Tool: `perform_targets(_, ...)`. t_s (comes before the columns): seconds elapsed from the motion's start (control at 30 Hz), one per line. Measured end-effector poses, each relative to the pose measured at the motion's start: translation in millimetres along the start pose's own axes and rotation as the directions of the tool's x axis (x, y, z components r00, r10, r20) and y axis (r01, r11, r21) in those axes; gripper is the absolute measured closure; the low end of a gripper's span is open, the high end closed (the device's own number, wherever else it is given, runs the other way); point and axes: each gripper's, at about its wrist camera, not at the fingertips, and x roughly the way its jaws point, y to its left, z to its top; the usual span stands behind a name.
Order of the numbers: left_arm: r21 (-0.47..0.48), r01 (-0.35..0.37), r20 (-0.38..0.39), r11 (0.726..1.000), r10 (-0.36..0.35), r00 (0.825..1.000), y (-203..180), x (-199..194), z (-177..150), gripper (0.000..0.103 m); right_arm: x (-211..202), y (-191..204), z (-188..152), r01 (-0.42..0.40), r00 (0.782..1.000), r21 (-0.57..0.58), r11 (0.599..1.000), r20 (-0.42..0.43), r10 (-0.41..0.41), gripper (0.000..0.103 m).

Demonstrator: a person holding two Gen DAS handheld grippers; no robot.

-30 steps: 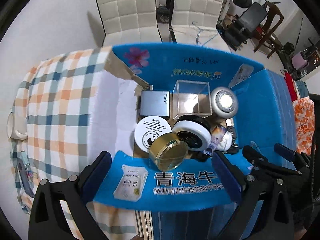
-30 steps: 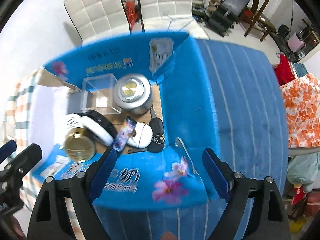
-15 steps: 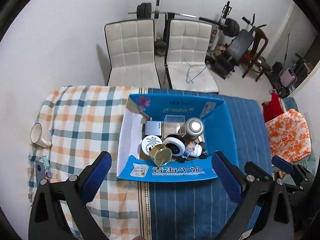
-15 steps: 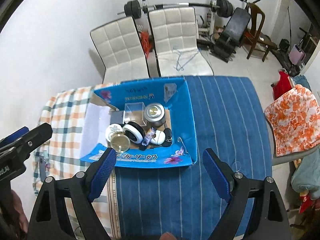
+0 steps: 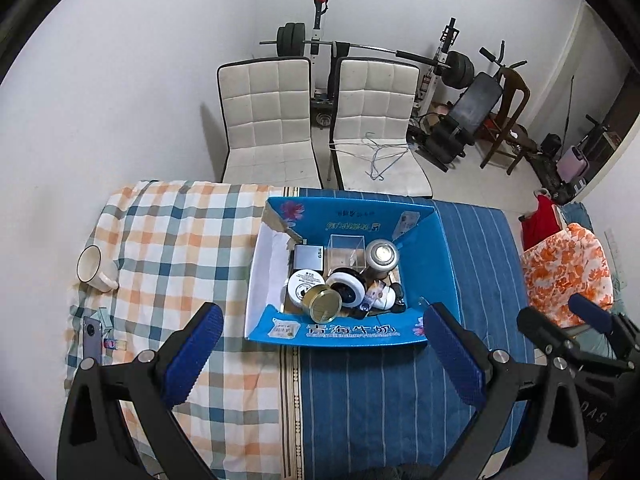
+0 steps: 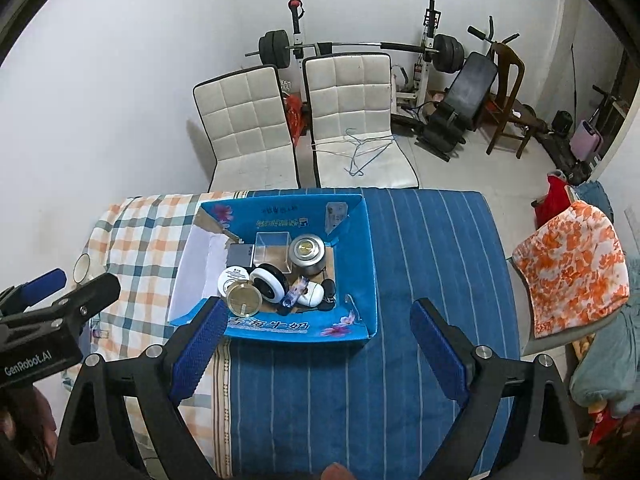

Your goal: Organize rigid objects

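progress: task judged nearly done | objects: rigid items are gathered in the blue cardboard box point(image 5: 340, 336) at frame centre on the cloth-covered counter point(image 5: 380, 392) | left hand-held gripper point(image 5: 324, 354): wide, nothing held | right hand-held gripper point(image 6: 316, 350): jaws just opened wider, nothing held | left over: white mug point(image 5: 94, 269) at left

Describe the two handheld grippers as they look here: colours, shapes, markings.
Both are alike. The left gripper and the right gripper each have black, angular, open-framed arms with silver bolt heads, ending in long blue pads with a fine ribbed texture. In the right wrist view the left gripper's black body carries white lettering, "GenRobot.AI". No cables or sleeves show.
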Motion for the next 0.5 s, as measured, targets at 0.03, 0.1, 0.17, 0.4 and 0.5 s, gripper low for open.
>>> perform_targets(0.03,-0.002,0.0,0.0,1.0,0.0,1.0,1,-1,-2,0.0,1,-1,1,0.001,1.0,0.001,1.0,-0.001,-0.001,0.008)
perform_targets(0.1,-0.007,-0.004,-0.001,1.0,0.004,1.0,2,-2,-5,0.0,0,0,0,-0.001,1.0,-0.001,1.0,-0.002,0.001,0.008)
perform_targets(0.17,-0.008,-0.008,-0.003,1.0,0.008,1.0,2,-3,-7,0.0,0,0,1,0.001,1.0,-0.004,1.0,0.001,-0.001,0.008)
perform_targets(0.4,-0.011,-0.015,-0.004,1.0,0.015,1.0,2,-4,-12,0.0,-3,-2,-5,0.013,1.0,-0.022,1.0,0.006,-0.013,0.008)
perform_targets(0.5,-0.008,-0.018,-0.006,1.0,0.017,1.0,2,-4,-13,0.0,-3,-1,-7,0.014,1.0,-0.024,1.0,0.009,-0.014,0.008)
